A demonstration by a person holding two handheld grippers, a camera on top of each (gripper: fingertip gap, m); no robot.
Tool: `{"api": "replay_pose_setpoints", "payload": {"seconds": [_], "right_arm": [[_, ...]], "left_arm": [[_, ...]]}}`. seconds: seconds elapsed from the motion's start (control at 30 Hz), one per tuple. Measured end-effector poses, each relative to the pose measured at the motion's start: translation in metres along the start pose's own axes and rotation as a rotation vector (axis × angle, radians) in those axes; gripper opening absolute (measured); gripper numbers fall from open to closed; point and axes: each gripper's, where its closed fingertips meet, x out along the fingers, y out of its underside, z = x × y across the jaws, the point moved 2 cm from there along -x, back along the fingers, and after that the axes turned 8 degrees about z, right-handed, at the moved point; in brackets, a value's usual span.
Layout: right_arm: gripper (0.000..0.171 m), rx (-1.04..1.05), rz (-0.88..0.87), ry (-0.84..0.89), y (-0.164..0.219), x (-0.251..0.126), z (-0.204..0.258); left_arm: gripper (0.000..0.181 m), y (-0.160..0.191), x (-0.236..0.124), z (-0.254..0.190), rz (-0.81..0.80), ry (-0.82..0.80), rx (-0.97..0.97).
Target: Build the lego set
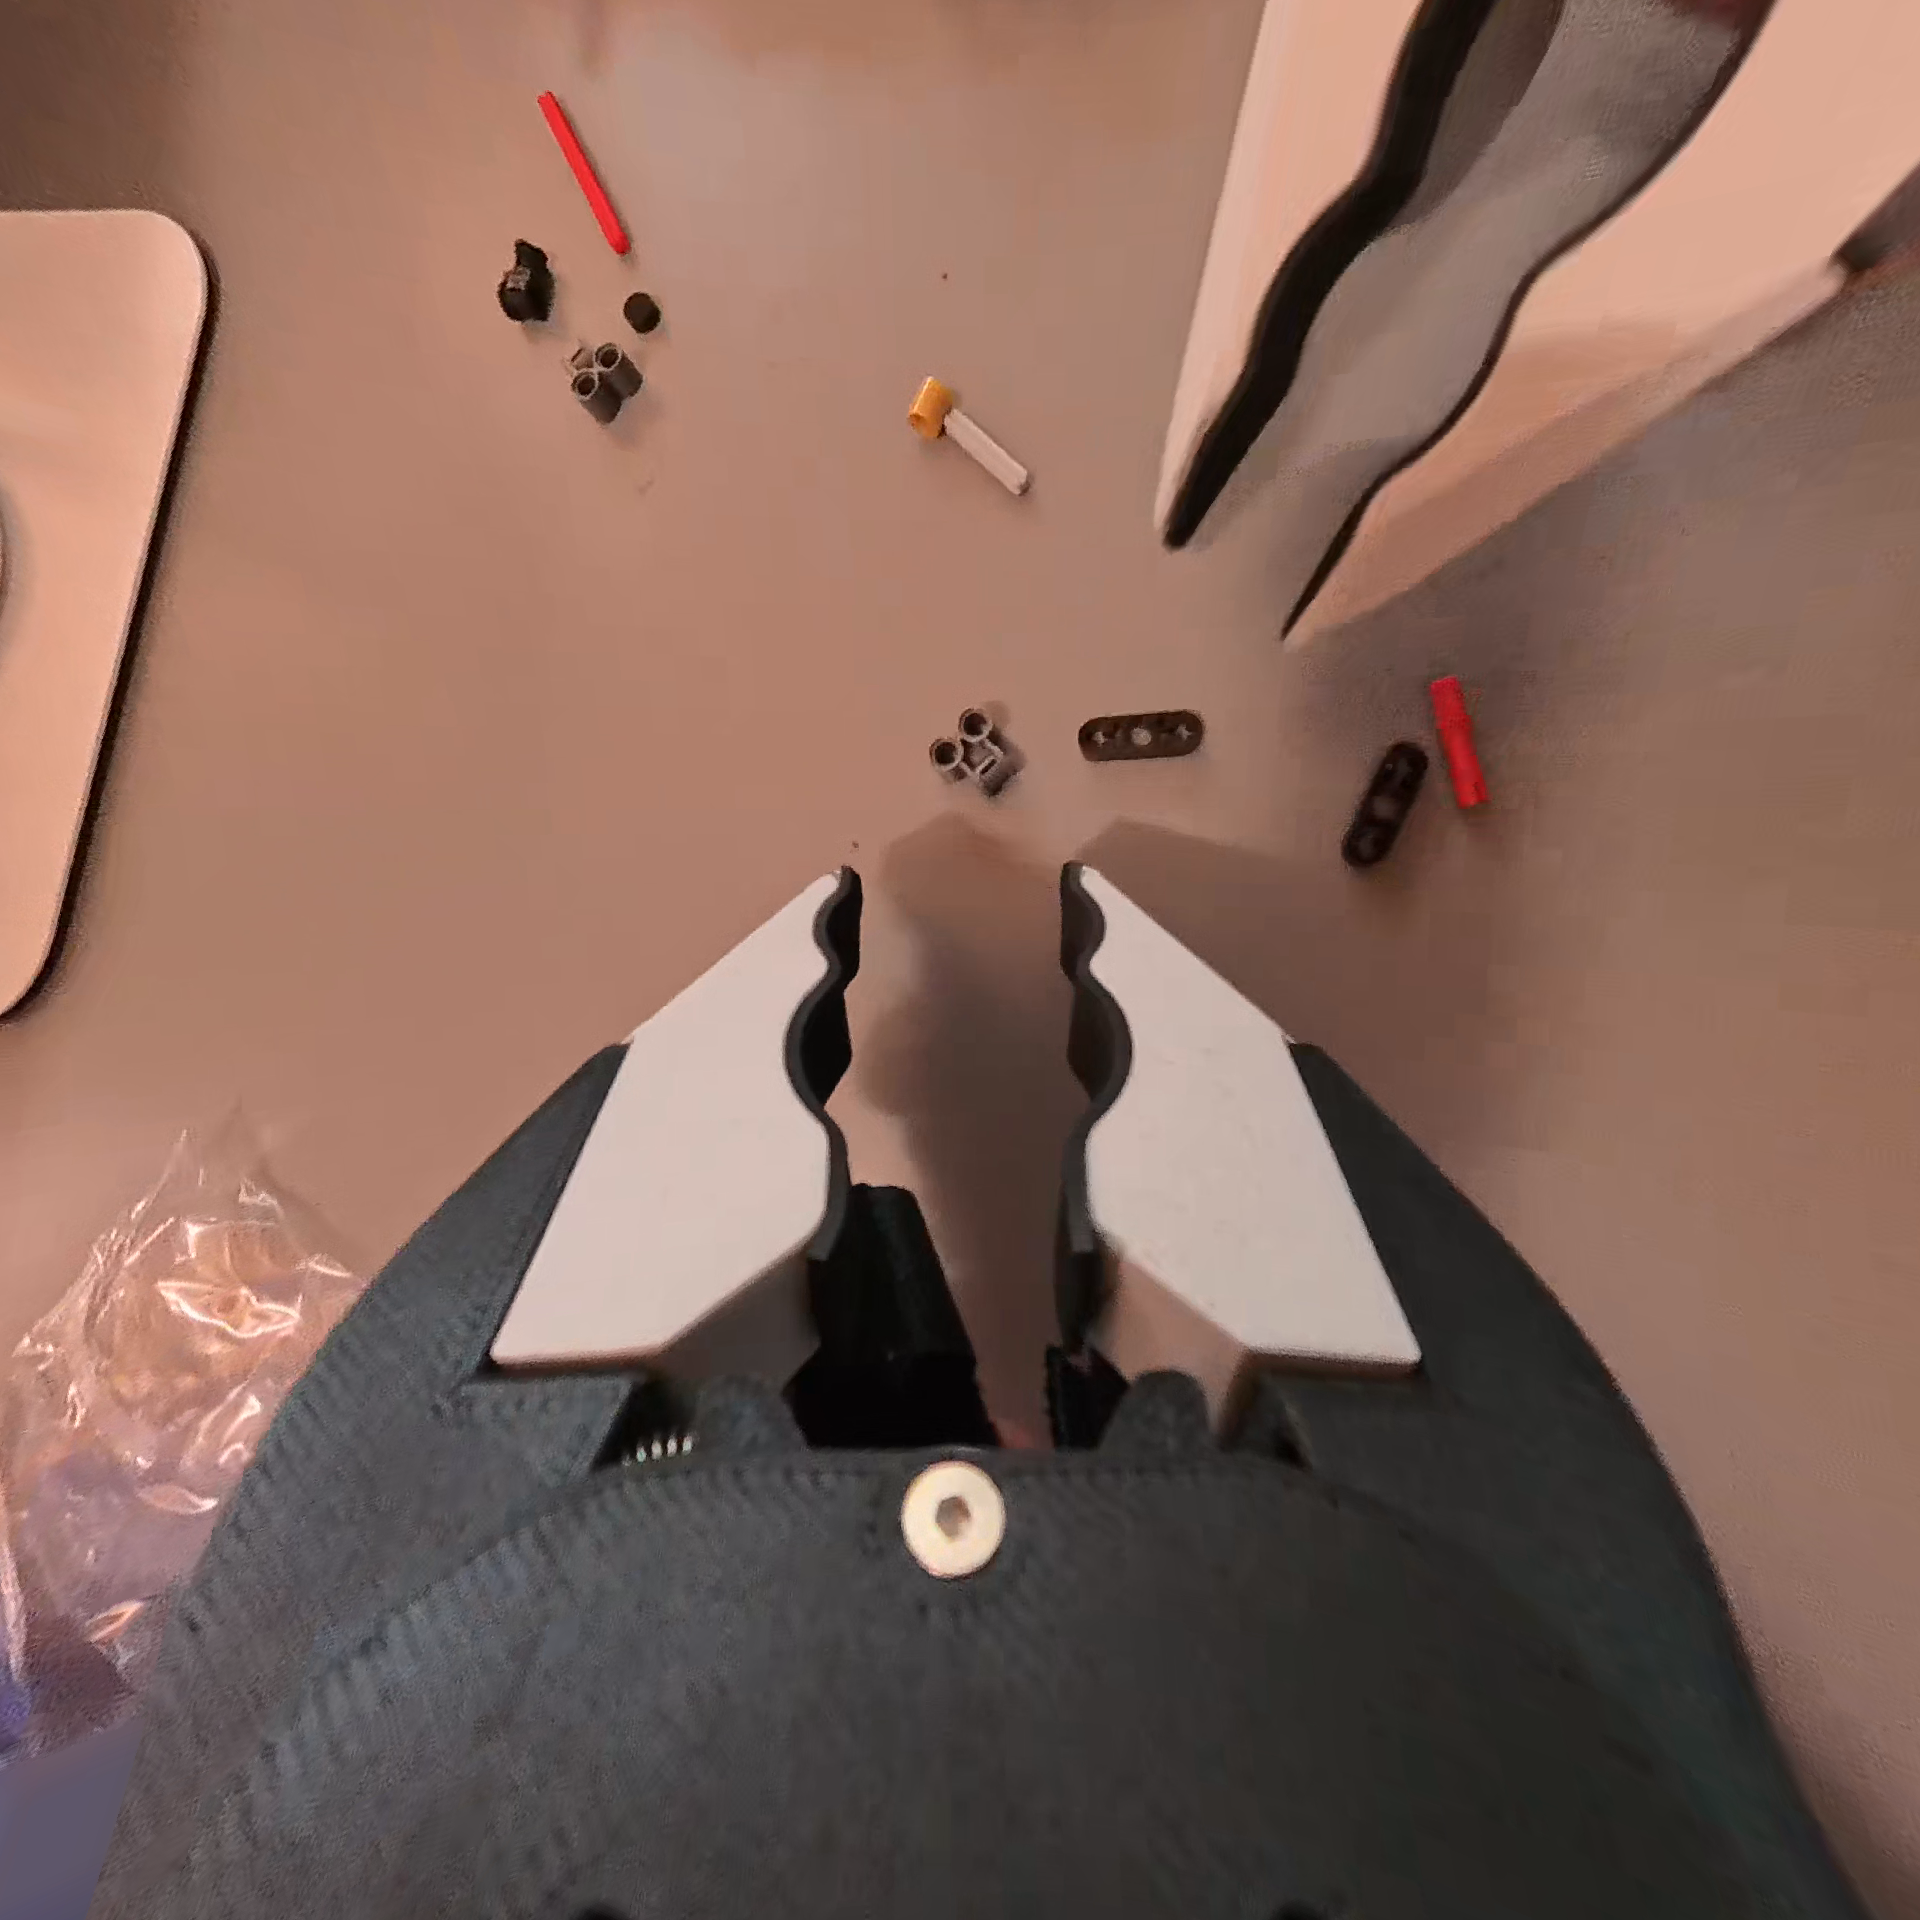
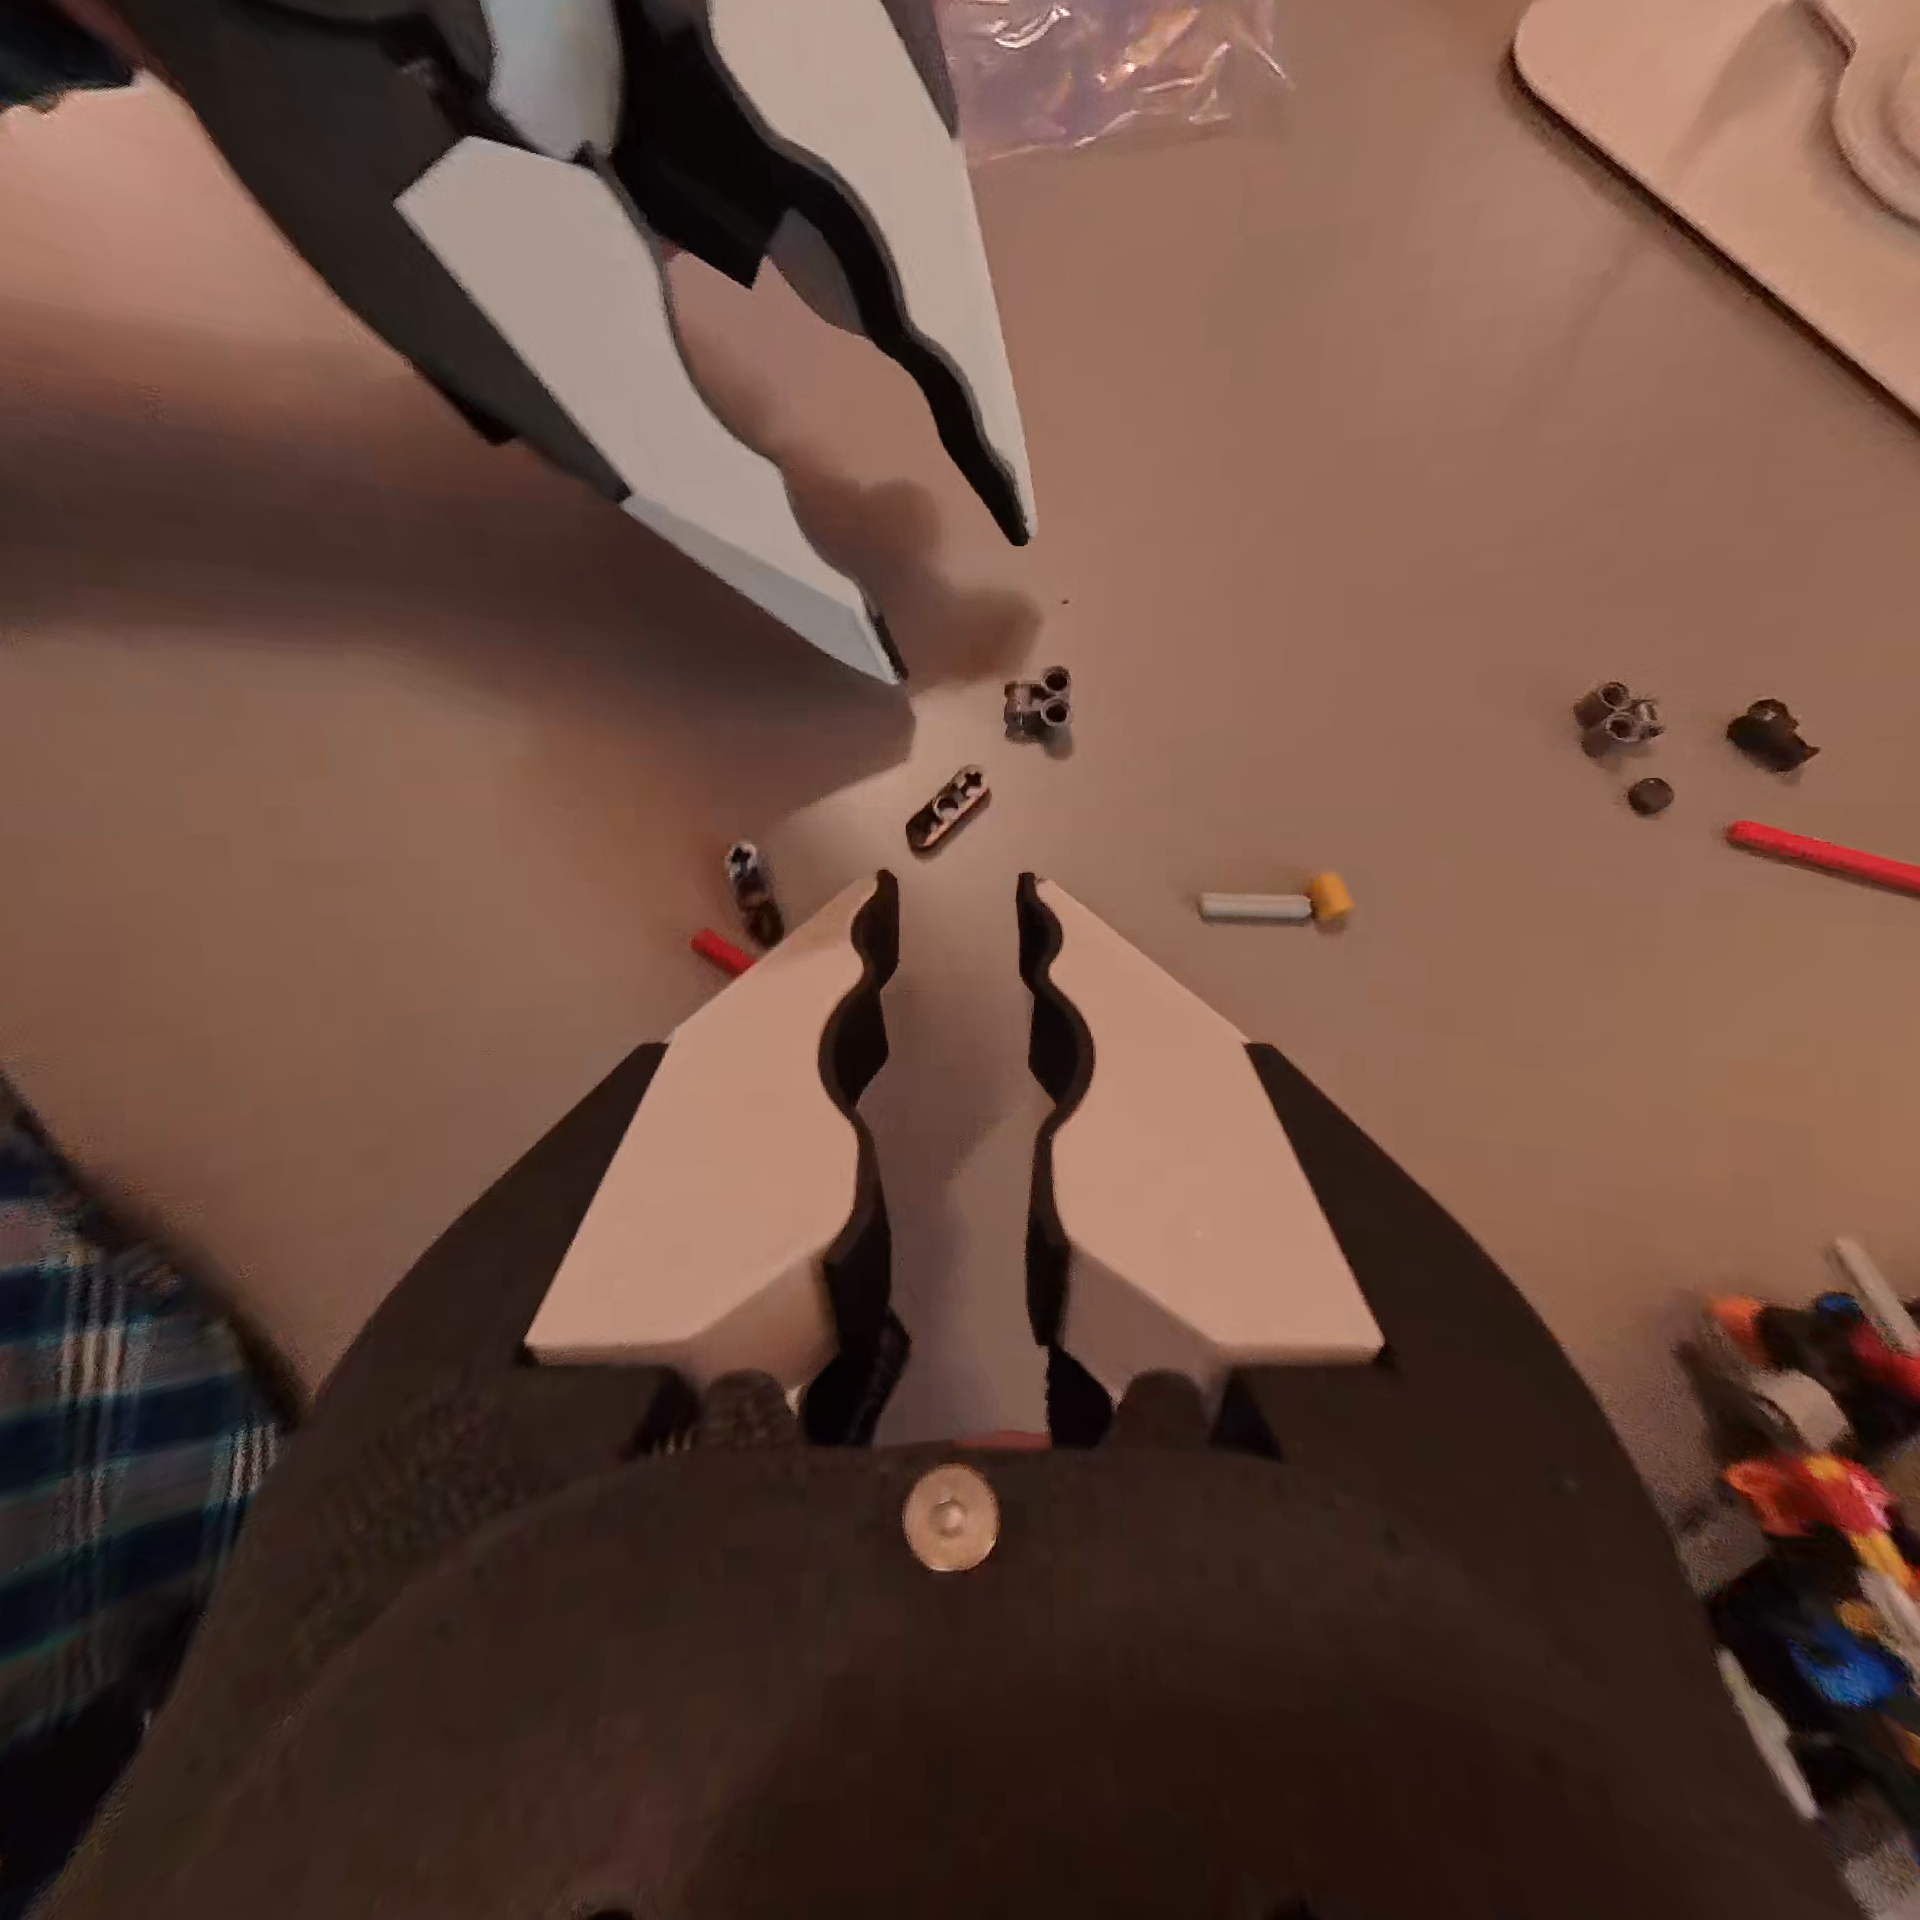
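both jaws parted, nothing held. left gripper [image 1: 958, 878] hovers just short of the grey connector [image 1: 977, 750], likely lining up a pick; right gripper [image 2: 956, 883] faces the black beam [image 2: 948, 808] beside it. loose parts lie spread apart on the table [image 1: 727, 623], probably for reach. partly built model [image 2: 1808, 1455] sits off right.

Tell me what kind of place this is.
Probably a home or hobby table used for building, not a factory floor. Loose Lego parts lie scattered on the plain table, a clear bag sits to one side, and a part-built model is at the edge.
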Motion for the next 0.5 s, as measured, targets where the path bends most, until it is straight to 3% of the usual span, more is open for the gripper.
{"api": "replay_pose_setpoints", "payload": {"seconds": [0.17,0.3,0.5], "right_arm": [[0.027,0.050,0.035,-0.013,-0.009,0.021,0.002],[0.009,0.024,0.071,0.042,-0.009,0.031,0.001],[0.004,-0.041,0.081,0.015,-0.004,0.027,0.006]], "left_arm": [[0.040,0.002,-0.003,-0.007,-0.015,-0.001,0.020],[0.039,0.000,-0.005,-0.013,-0.046,0.006,0.025],[0.034,-0.011,-0.011,-0.026,-0.122,-0.004,0.066]]}}
